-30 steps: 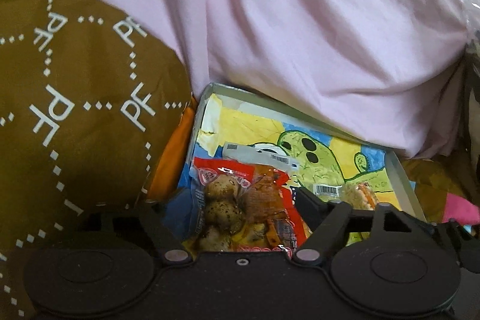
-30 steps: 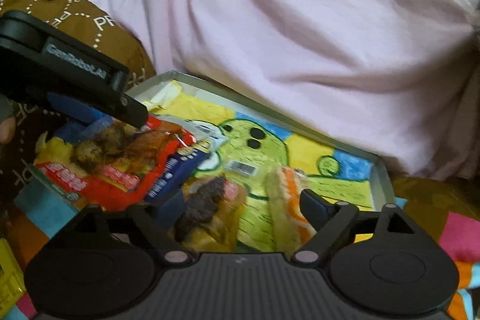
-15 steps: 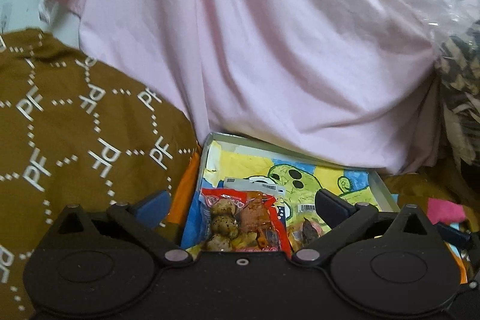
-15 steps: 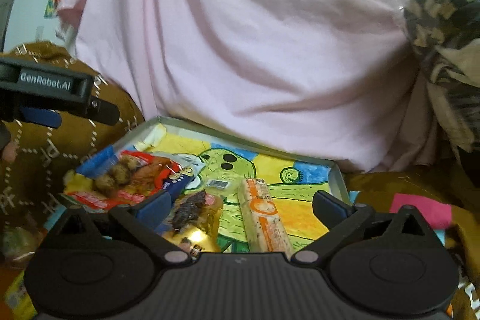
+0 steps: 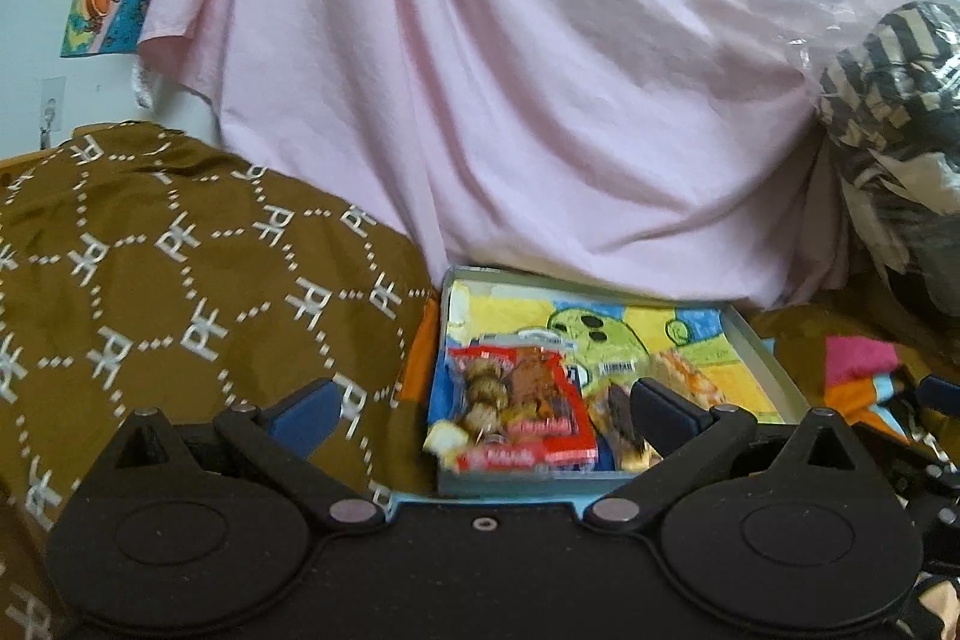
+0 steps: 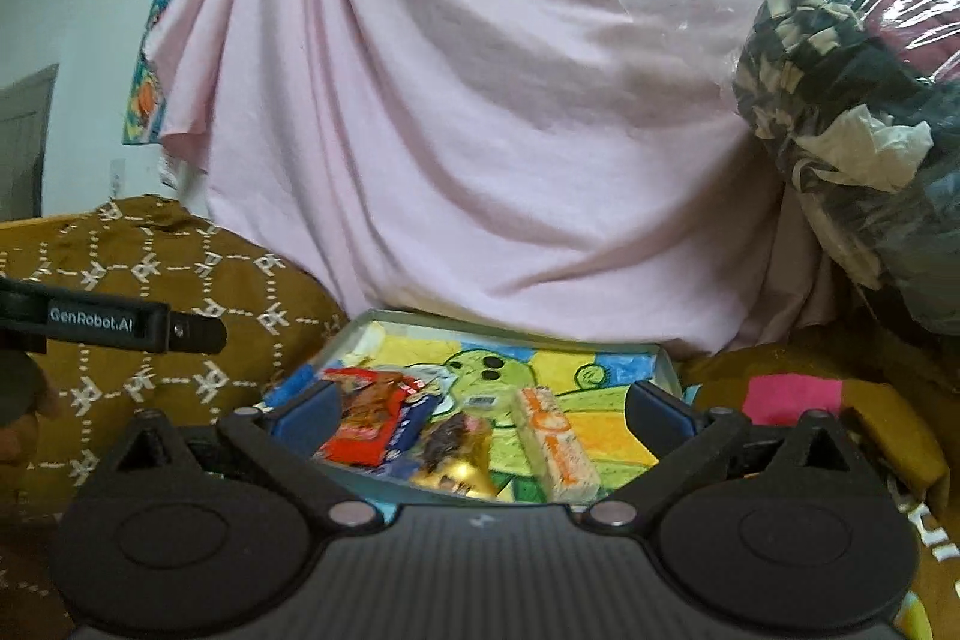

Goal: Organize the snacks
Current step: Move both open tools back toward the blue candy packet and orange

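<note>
Ahead of both wide-spread grippers, a shallow tray (image 5: 762, 340) lined with a bright cartoon drawing holds the snacks. Seen from the left gripper (image 5: 480, 409), whose jaws stand fully apart and empty, the red snack packet (image 5: 516, 400) lies in the tray at about 12 o'clock just beyond the fingertips, with a dark snack in clear wrap (image 5: 618, 412) toward 1 o'clock by the right finger. From the right gripper (image 6: 480, 409), likewise spread wide and holding nothing, the red packet (image 6: 366, 418) sits at 11 o'clock, the dark wrapped snack (image 6: 450, 436) near 12 o'clock, and an orange-and-white bar (image 6: 555, 442) at 1 o'clock. None of the snacks touches either gripper. A brown patterned cloth (image 5: 150, 280) lies at 9 o'clock of the tray, a pink sheet (image 6: 480, 130) hangs behind it at 12 o'clock.
</note>
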Demonstrator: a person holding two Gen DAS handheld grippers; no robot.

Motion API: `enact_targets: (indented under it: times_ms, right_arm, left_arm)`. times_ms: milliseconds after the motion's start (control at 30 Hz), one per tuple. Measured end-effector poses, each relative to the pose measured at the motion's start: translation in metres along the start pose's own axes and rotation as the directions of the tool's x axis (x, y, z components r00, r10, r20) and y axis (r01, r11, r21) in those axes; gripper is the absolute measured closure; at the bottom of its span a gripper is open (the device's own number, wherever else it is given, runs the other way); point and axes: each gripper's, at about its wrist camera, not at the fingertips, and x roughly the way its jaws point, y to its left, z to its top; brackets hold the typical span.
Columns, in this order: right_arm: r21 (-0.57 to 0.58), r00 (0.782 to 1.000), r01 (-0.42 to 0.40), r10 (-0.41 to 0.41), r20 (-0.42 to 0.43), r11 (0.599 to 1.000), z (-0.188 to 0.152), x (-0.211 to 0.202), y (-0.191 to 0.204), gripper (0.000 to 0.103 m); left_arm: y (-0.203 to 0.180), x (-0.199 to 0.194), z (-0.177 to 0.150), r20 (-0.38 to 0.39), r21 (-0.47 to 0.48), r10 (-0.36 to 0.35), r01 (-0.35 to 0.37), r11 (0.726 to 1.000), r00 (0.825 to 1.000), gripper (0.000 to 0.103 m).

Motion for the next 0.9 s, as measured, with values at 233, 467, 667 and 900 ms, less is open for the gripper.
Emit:
enact_targets:
  times_ms: [233, 467, 667, 900]
  right_arm:
    - [0.007, 0.999, -0.034, 0.034, -0.011, 0.999, -0.014, -0.039, 0.016, 0.0]
    - [-0.016, 0.996, -0.074, 0.073, -0.05, 0.997, -0.035, -0.074, 0.036, 0.0]
    - [-0.046, 0.989, -0.117, 0.112, -0.1, 0.992, -0.06, -0.094, 0.053, 0.0]
    - [-0.022, 0.974, -0.122, 0.115, -0.196, 0.992, -0.09, -0.103, 0.063, 0.0]
  left_arm:
    - [0.004, -0.04, -0.026, -0.033, 0.053, -0.001, 0.003, 0.999, 0.999, 0.001]
    - [0.013, -0.065, -0.054, -0.123, 0.066, 0.001, 0.007, 0.998, 0.992, 0.001]
    - [0.021, -0.077, -0.079, -0.21, 0.087, 0.021, -0.002, 0.996, 0.978, 0.001]
    - [0.025, -0.085, -0.093, -0.268, 0.091, 0.021, 0.004, 0.996, 0.963, 0.001]
